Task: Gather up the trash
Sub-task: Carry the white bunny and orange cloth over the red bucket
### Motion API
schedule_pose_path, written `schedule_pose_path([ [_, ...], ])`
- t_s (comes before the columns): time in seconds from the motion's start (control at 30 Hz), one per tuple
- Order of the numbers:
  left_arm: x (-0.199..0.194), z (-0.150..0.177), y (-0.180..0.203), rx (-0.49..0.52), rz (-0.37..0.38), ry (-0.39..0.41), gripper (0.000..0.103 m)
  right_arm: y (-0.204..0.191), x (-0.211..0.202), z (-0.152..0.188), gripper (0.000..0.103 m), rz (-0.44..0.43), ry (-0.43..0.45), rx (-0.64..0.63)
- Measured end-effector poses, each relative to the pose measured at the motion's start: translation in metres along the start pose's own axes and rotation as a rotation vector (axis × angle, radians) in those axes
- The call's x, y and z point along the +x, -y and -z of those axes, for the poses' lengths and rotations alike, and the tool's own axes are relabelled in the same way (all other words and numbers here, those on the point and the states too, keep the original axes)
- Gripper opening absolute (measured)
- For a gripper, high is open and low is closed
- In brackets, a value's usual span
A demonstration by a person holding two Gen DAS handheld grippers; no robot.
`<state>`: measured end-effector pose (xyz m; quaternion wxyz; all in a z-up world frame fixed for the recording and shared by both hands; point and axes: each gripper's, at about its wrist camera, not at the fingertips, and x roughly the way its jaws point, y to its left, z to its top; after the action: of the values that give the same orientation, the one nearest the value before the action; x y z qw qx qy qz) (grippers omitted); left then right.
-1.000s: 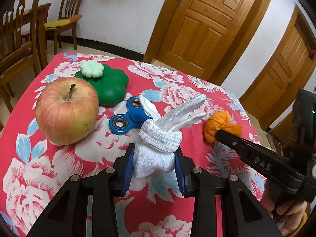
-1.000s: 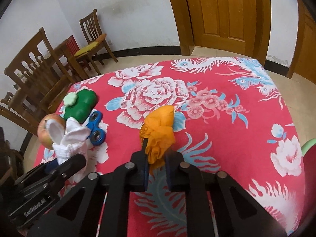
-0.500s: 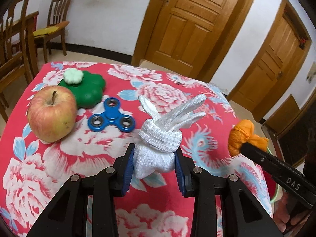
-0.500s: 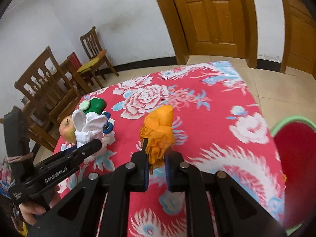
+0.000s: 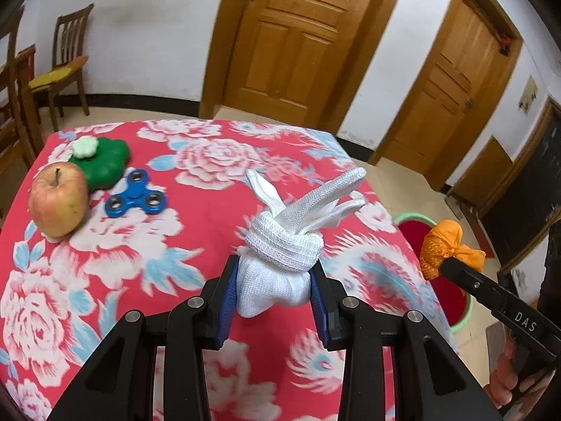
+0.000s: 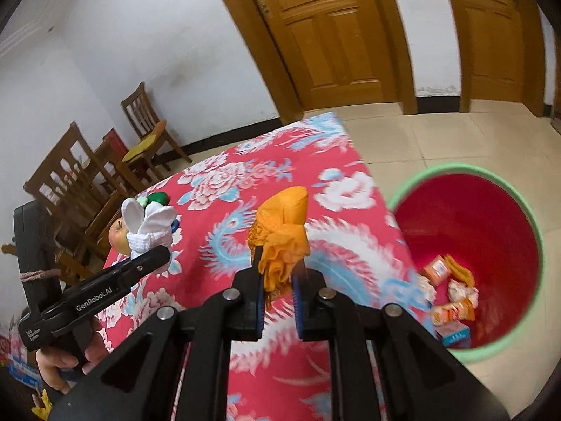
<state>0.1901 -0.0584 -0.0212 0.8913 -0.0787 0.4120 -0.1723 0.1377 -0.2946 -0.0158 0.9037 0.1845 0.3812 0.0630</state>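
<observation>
Both tools were carried, loads unchanged, away from the far-left cluster of things and toward the worktop's right edge. The left tool [image 5: 275,293] was closed on a knotted white cloth bundle [image 5: 280,263], pads pressed into its lower half, the loose ends fanned upward; the bundle was held clear above the worktop [image 5: 196,231]. The right tool [image 6: 278,294] was closed on a crumpled orange wad [image 6: 282,235], also held in the air. A second earlier the apple [image 5: 58,200], the blue spinner [image 5: 135,198] and the green flower-shaped toy [image 5: 103,166] had filled the near left of the left wrist view; they were now seen smaller and farther off, left in place on the cloth. In the right wrist view the red bin with a green rim [image 6: 491,224], which had shown only as a sliver at the picture's edge, was now seen almost whole on the floor just beyond the worktop's edge, with wrappers already lying at its bottom. The orange wad was seen over the worktop near its edge, not yet over the bin's mouth; the white bundle was farther back, over the middle of the cloth. It was judged that the carrying step was well advanced, with both pieces yet to be dropped, the orange one likely first.
</observation>
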Motion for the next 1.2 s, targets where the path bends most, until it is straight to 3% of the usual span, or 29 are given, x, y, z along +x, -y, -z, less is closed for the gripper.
schedule_pose_path([
  [0.47,0.002,0.010,0.074,0.126,0.070,-0.028,0.038,0.079,-0.046,0.027,0.015,0.082,0.043,0.157],
  [0.9,0.025,0.015,0.123,0.221,0.126,-0.081,0.038,0.141,-0.040,0.041,0.015,0.202,0.030,0.269],
  [1.2,0.046,0.015,0.148,0.264,0.146,-0.111,0.038,0.162,-0.032,0.042,0.017,0.233,0.020,0.292],
])
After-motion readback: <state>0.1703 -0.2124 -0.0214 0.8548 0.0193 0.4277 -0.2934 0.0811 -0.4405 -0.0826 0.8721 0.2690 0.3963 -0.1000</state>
